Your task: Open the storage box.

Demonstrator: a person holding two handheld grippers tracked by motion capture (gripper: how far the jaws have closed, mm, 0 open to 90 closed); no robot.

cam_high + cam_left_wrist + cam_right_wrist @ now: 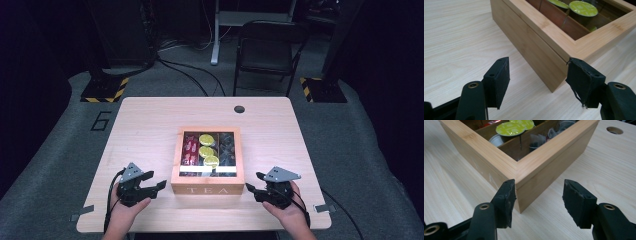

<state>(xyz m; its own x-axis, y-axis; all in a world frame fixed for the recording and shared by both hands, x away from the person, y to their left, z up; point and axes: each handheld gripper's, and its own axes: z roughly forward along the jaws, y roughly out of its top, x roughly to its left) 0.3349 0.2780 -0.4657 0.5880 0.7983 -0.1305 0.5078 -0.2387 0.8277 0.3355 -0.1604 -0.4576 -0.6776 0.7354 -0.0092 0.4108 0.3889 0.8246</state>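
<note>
— So, where's the tea box [208, 183]?
— Mid-table [150, 120], near the front edge, lid down, green pods [206, 140] visible through its window.
— And the claws?
— The left gripper [159, 186] and right gripper [248, 189] flank its front corners, both spread, gripping nothing; the right straddles a corner without pressing.

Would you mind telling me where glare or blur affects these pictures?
High view: a white glare strip crosses the tea box lid near its front; the room behind is dark. Left gripper view: the pads are sharp and the box's far end softens. Right gripper view: even light, with no glare on the table.
</note>
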